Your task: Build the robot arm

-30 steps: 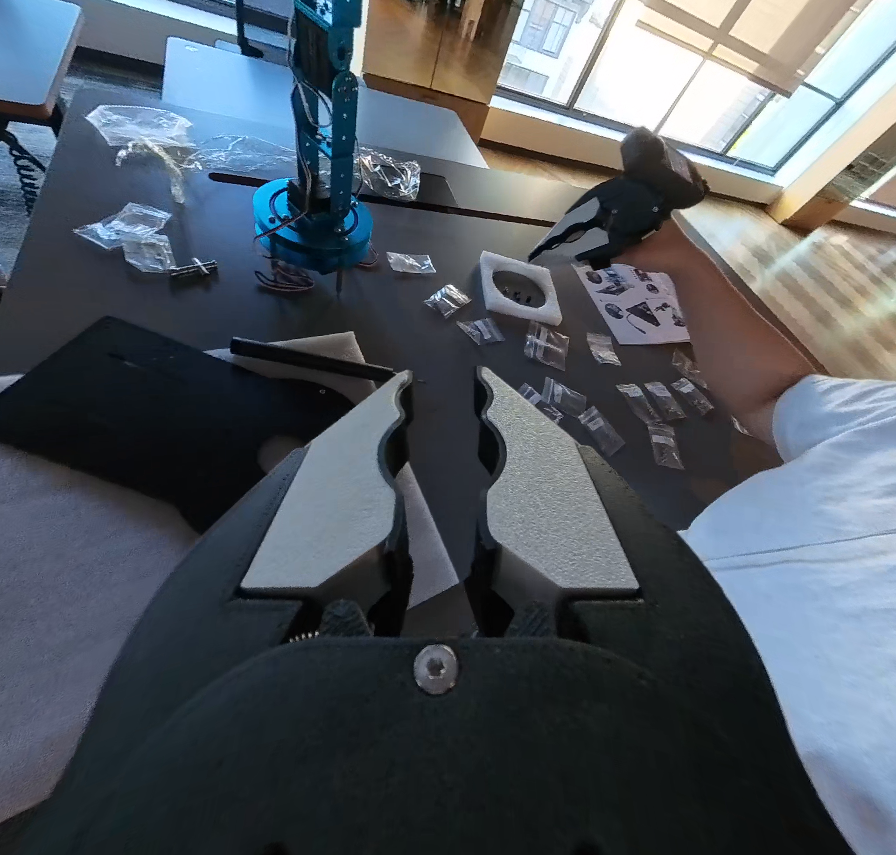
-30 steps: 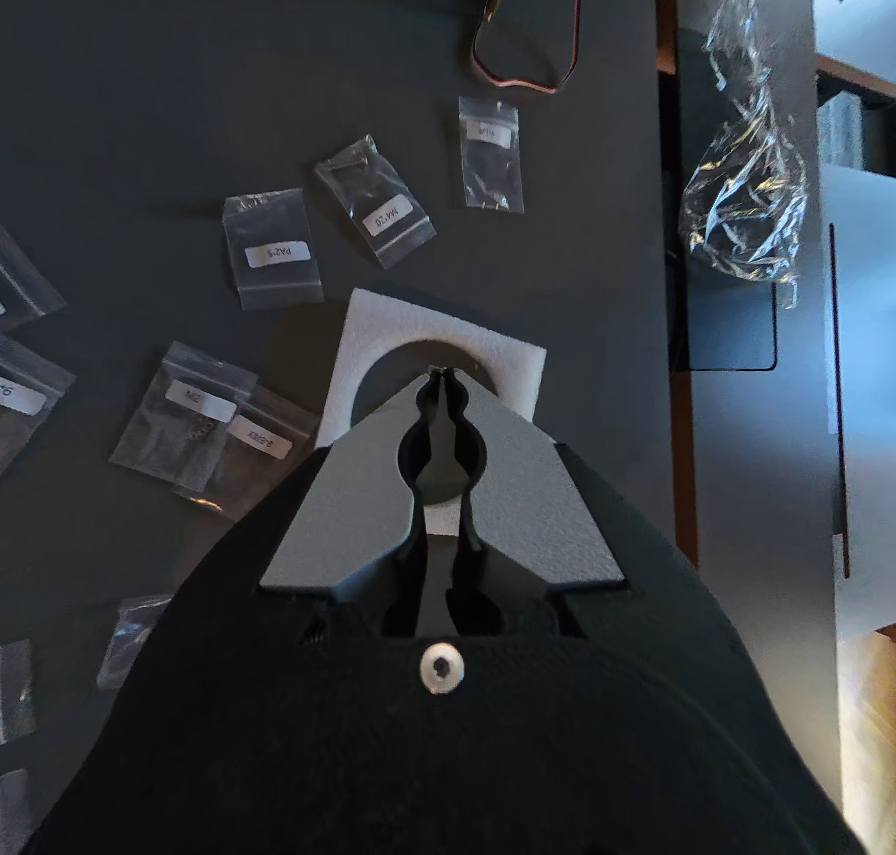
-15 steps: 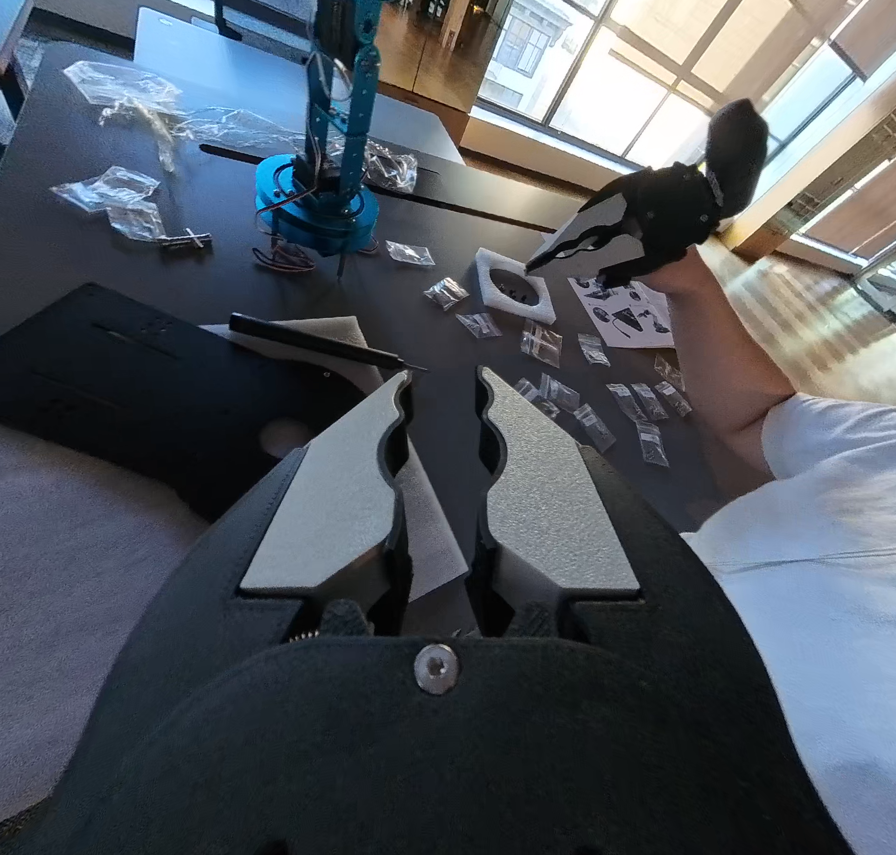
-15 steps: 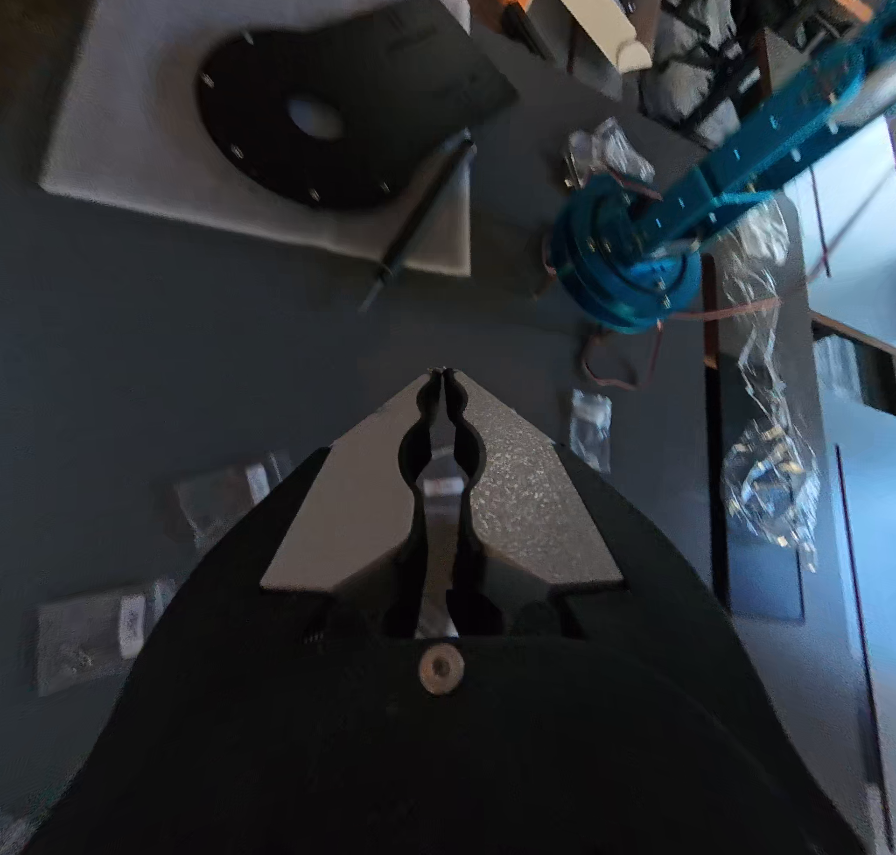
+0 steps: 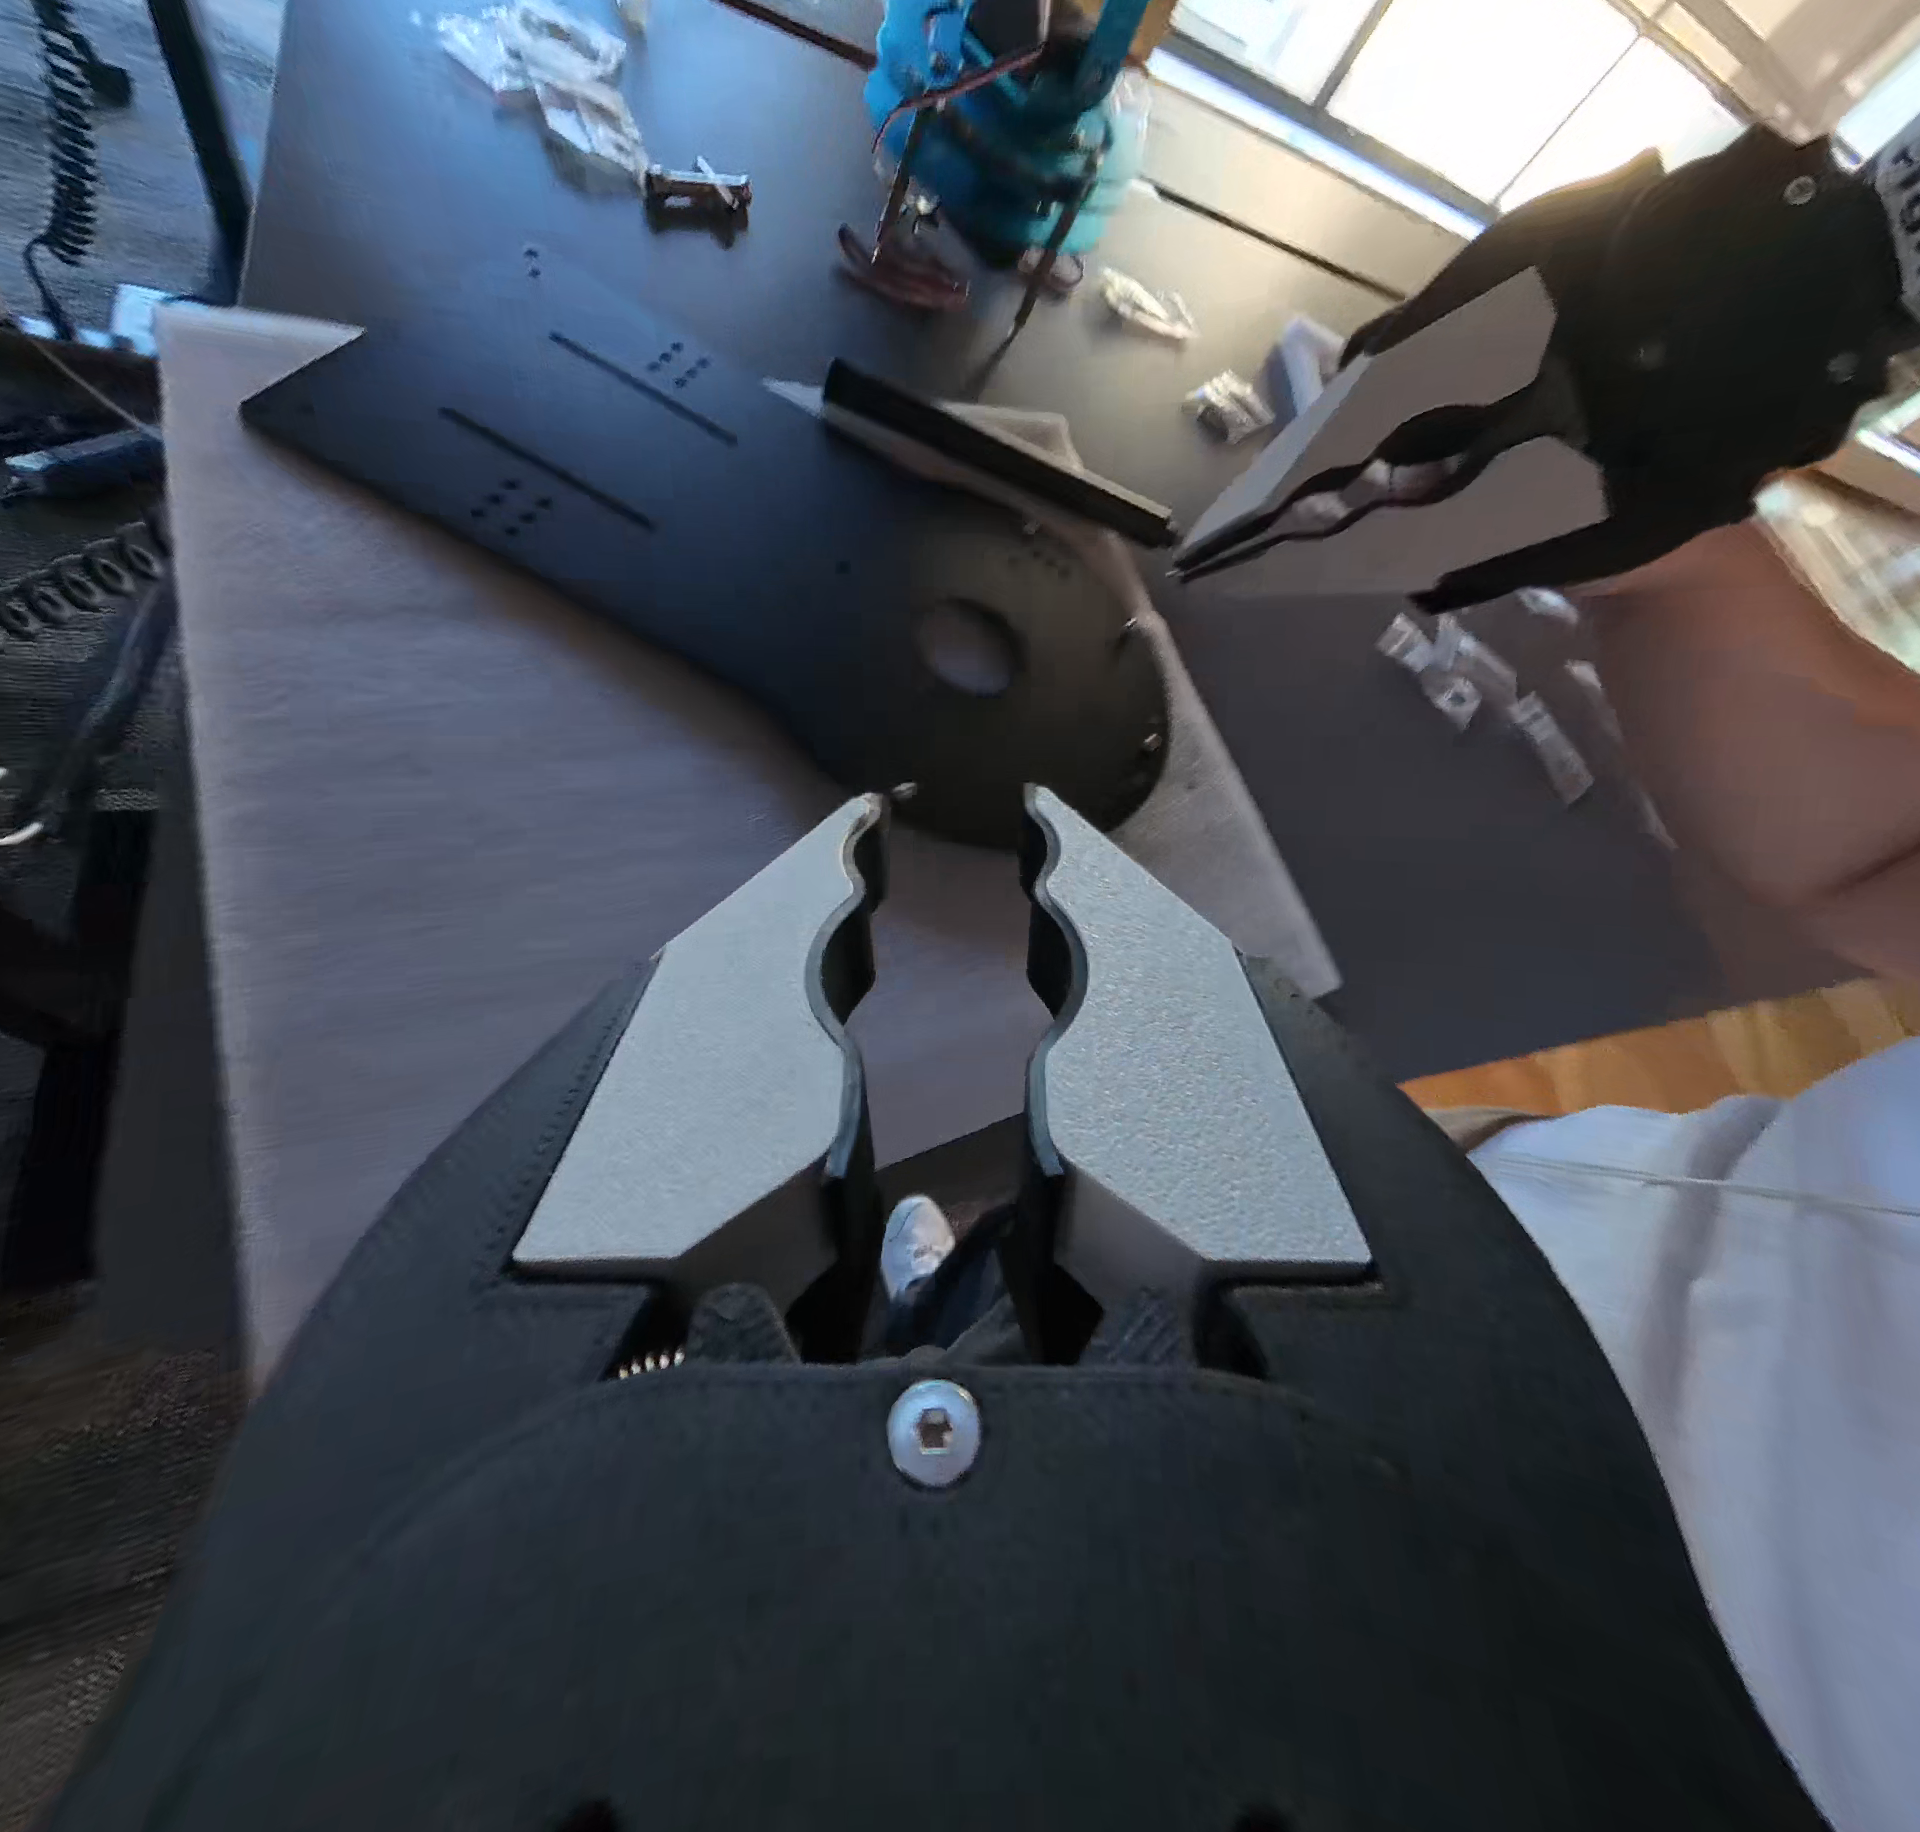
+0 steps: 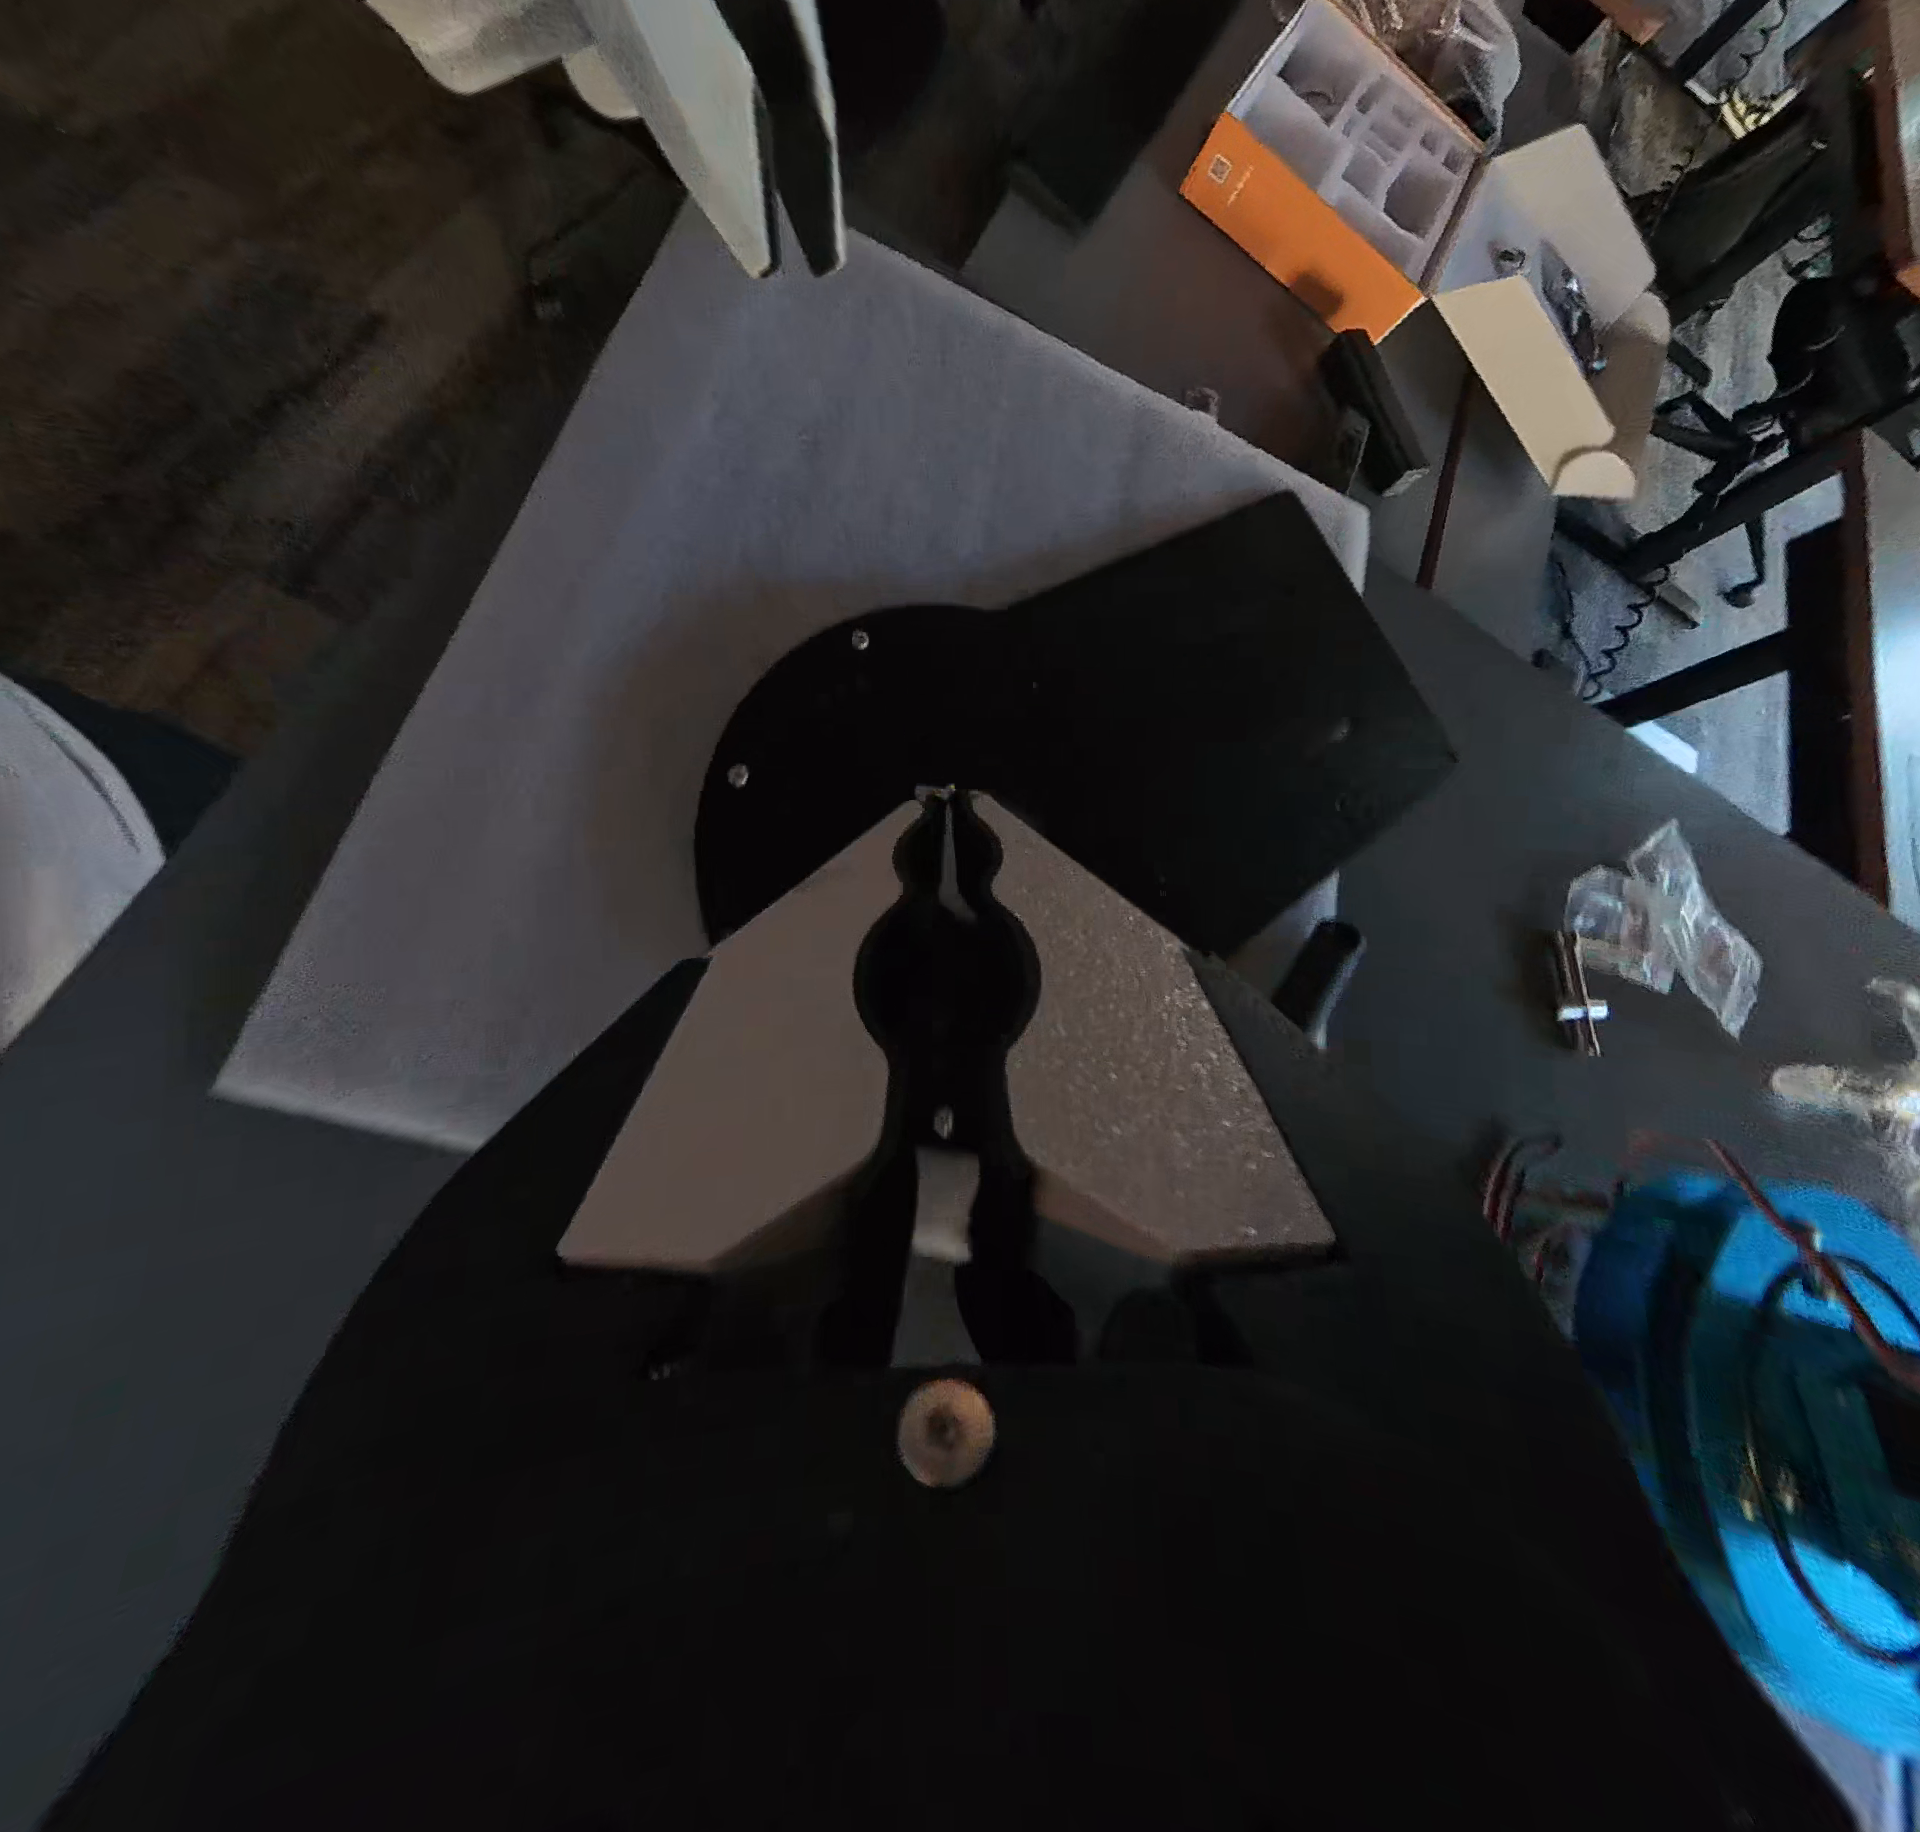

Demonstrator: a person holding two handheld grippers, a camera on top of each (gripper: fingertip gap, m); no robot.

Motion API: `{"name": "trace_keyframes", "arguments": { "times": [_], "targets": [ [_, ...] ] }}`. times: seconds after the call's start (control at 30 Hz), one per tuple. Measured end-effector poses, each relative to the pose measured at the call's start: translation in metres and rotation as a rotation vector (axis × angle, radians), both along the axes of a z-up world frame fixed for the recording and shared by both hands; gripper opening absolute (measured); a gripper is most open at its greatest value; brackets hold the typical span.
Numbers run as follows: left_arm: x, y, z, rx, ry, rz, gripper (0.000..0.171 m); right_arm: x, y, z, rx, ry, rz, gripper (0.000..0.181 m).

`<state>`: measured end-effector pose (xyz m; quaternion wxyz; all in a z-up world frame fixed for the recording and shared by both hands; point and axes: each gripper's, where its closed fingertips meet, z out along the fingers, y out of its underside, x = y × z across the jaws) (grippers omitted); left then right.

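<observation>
A black plate (image 5: 675, 535) with a round end and a centre hole (image 5: 966, 644) lies on a white foam sheet (image 5: 416, 795). My left gripper (image 5: 956, 816) is open and empty, its tips just above the plate's round rim. My right gripper (image 6: 940, 795) is shut, with a tiny silvery part pinched at its tips, and hovers over the round end of the plate (image 6: 1143, 743). In the left wrist view the right gripper (image 5: 1184, 561) hangs above the plate's right side, near the tip of a black screwdriver (image 5: 997, 452). The left gripper's fingers (image 6: 800, 172) show at the top of the right wrist view.
A blue robot arm base (image 5: 997, 151) with red wires stands behind the plate; it also shows in the right wrist view (image 6: 1766, 1419). Small clear bags (image 5: 1486, 691) lie on the dark table at right. An orange-and-white box (image 6: 1340, 151) sits beyond the table. A person's forearm (image 5: 1766, 722) is at right. Left tips to right tips: about 11 cm. To the black screwdriver (image 5: 997, 452): right tips about 15 cm, left tips about 25 cm.
My right gripper left the white foam square and swung over to the black plate, staying shut. My left gripper moved forward and down to the plate's round end, still open.
</observation>
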<state>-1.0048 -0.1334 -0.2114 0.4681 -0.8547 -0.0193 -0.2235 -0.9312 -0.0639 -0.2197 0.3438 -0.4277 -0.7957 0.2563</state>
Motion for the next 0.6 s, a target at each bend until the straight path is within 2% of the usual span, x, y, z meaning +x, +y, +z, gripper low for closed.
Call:
{"name": "trace_keyframes", "arguments": {
  "times": [0.13,0.27,0.47,0.6],
  "targets": [
    [-0.020,-0.003,-0.011,0.003,-0.038,-0.067,0.021,-0.034,-0.010,-0.024,0.092,-0.023,-0.001,0.000],
    [-0.035,-0.004,-0.020,0.007,-0.053,-0.116,0.021,-0.056,-0.001,-0.038,0.143,-0.063,-0.030,0.000],
    [-0.049,0.000,-0.021,0.016,-0.078,-0.193,0.021,-0.069,0.018,-0.049,0.197,-0.096,-0.069,0.000],
    [-0.053,0.005,-0.021,0.029,-0.101,-0.225,0.021,-0.076,0.020,-0.047,0.208,-0.076,-0.078,0.000]
  ]
}}
